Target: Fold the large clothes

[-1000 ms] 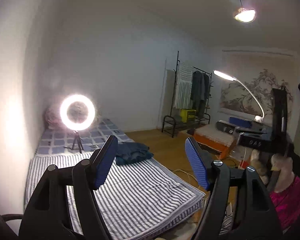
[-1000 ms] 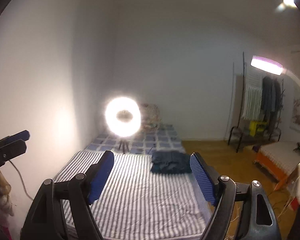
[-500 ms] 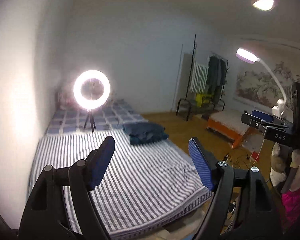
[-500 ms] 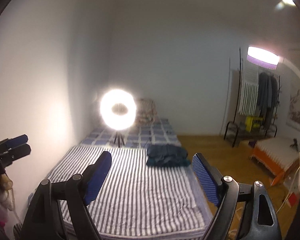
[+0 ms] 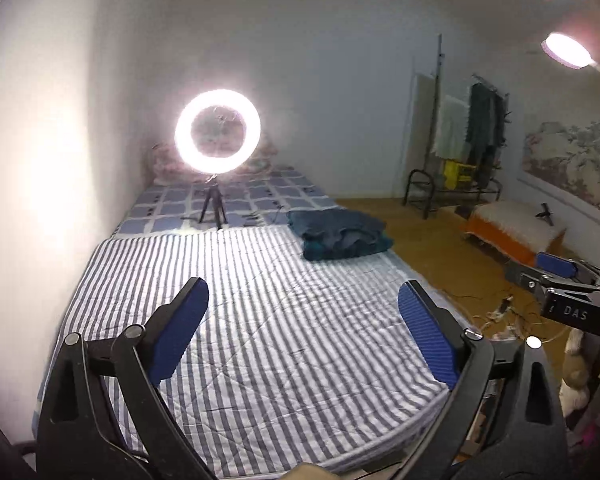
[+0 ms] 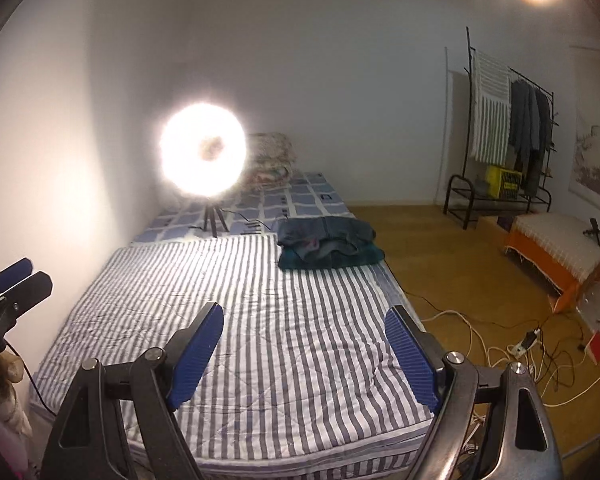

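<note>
a pile of dark blue clothes (image 5: 340,236) lies bunched at the far right side of the bed (image 5: 260,320), on the striped sheet where it meets the blue checked cover. just to its left a lit ring light (image 5: 217,131) stands on a small tripod on the bed. the left hand-held gripper (image 5: 302,312) hangs over the near part of the striped sheet, its jaws wide with nothing between them, having just been opening. the right hand-held gripper (image 6: 304,332) is also wide and empty above the near sheet, well apart from the clothes. a clothes rack (image 6: 500,128) stands by the far wall.
</note>
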A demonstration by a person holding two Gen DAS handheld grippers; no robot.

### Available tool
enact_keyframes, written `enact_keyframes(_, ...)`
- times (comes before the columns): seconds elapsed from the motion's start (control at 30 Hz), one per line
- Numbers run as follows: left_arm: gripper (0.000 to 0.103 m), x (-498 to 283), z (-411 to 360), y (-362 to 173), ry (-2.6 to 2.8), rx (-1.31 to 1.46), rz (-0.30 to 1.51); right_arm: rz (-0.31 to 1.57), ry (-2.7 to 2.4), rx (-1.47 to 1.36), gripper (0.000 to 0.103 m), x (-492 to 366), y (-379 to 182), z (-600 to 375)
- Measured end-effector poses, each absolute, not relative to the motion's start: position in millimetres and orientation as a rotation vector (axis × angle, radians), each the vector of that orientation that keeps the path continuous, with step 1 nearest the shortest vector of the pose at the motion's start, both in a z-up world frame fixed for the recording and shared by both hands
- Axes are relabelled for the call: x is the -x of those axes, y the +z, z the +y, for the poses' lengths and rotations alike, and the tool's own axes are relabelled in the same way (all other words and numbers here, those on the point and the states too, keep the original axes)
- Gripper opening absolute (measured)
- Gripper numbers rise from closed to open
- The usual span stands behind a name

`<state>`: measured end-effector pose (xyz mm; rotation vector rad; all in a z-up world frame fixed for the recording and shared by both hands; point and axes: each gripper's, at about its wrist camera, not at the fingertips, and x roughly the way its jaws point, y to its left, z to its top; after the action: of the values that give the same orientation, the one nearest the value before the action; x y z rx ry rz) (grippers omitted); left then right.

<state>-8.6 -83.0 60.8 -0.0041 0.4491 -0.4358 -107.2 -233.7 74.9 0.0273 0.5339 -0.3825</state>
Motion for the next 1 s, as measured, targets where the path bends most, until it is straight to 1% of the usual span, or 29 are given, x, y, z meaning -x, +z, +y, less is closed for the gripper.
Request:
enact_keyframes(0.13, 0.098, -7, -94, 39, -0.434, -0.02, 0.483, 0.55, -0.37, -0.055, 0.086, 89, 52, -244)
enact_keyframes(0.2, 0.098, -13, -99, 27, -0.432, -0.025, 0.501, 0.551, -0.363, -0.064, 0.089, 84, 41, -248)
enact_keyframes(0.27, 0.098, -18, -104, 17, -0.422, -0.041, 0.517, 0.533, -0.38, -0.064, 0.096, 82, 32, -251)
enact_keyframes(0.33, 0.098, -22, -111, 11, -0.425, -0.058, 0.531, 0.53, -0.394, -0.073, 0.097, 78, 25, -256)
enact_keyframes(0.43, 0.099, -26, -120, 4, -0.43, -0.063, 0.545, 0.529, -0.398, -0.099, 0.102, 74, 18, -266)
enact_keyframes(0.47, 0.103, -26, -122, 3, -0.428, -0.066, 0.543, 0.528, -0.398, -0.106, 0.103, 73, 16, -268)
enact_keyframes(0.67, 0.103, -24, -130, 2, -0.427, -0.071, 0.521, 0.522, -0.411, -0.115, 0.103, 71, 14, -276)
enact_keyframes(1.0, 0.103, -28, -130, 1, -0.398, -0.078, 0.539, 0.524, -0.422, -0.121, 0.103, 69, 11, -278)
